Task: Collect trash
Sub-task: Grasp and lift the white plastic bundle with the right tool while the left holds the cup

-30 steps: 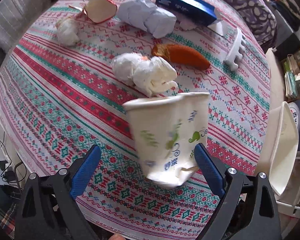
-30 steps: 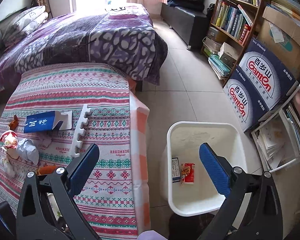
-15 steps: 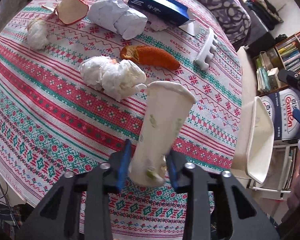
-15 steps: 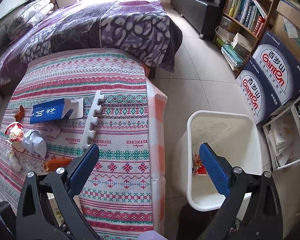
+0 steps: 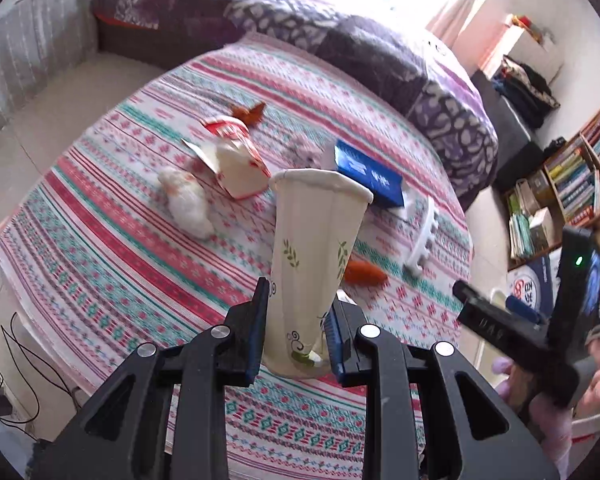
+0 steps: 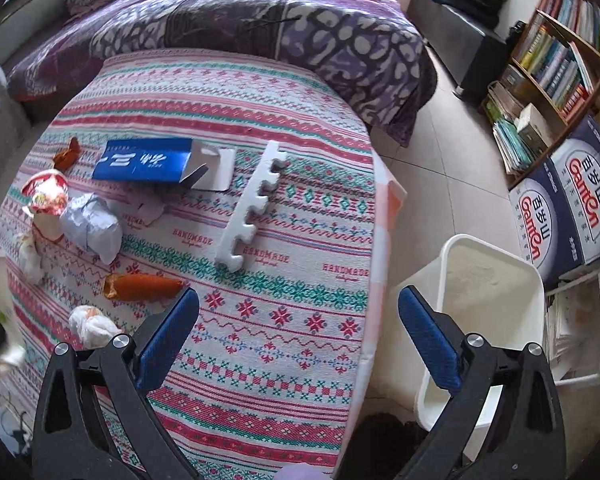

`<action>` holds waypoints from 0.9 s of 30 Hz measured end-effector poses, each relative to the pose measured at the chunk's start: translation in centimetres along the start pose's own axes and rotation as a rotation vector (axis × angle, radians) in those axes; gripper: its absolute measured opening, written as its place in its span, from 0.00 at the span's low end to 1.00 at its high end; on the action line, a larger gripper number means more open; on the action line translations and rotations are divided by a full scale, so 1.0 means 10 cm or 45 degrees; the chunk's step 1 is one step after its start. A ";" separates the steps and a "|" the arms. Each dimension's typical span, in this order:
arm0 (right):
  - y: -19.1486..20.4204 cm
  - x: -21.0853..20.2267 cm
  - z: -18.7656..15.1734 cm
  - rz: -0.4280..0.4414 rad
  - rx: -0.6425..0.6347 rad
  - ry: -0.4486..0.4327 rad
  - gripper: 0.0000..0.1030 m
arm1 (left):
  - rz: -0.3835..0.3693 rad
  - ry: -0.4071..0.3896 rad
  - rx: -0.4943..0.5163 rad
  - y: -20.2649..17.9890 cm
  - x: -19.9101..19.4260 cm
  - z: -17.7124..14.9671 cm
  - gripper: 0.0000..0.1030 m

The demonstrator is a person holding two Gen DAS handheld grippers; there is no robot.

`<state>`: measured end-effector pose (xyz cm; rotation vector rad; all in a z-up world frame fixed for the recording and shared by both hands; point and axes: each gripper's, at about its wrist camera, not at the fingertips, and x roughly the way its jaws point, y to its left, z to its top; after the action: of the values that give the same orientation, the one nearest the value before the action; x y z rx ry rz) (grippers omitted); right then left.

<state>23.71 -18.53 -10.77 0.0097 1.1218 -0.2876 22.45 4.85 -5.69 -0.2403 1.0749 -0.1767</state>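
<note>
squeezing a crumpled white paper cup with green leaf print (image 5: 314, 256) flat above the striped woven surface (image 5: 112, 240), the left gripper (image 5: 296, 334) grips it while the right gripper (image 6: 298, 334) hangs released near the white plastic bin (image 6: 496, 280).

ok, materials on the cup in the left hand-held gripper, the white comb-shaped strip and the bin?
Cup: thin paper, matte, printed leaves; it is squashed narrow and creased between the left hand-held gripper pads.
White comb-shaped strip: likely foam, matte; thick, with square-cut teeth like a puzzle-mat edge.
Bin: looks like moulded plastic, off-white, smooth; thin rounded rim.
</note>
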 end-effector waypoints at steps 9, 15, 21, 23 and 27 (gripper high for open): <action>0.79 -0.03 -0.22 0.248 -0.349 0.030 0.87 | -0.027 -0.053 -0.129 0.44 -0.21 0.20 0.26; 1.20 0.03 -0.28 0.297 -0.473 0.056 0.71 | -0.014 -0.074 -0.146 0.57 -0.28 0.23 0.26; 1.26 0.09 -0.25 0.402 -0.404 0.160 0.24 | -0.003 -0.076 -0.160 0.65 -0.28 0.27 0.26; 1.21 0.04 -0.21 0.430 -0.363 0.148 0.23 | 0.006 -0.082 -0.156 0.64 -0.28 0.28 0.26; 1.06 -0.10 -0.15 0.432 -0.278 0.075 0.23 | 0.048 -0.116 -0.124 0.59 -0.30 0.28 0.26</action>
<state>24.45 -7.87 -11.94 0.0153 1.1836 0.1391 23.68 11.53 -3.56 -0.3125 0.9977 -0.0784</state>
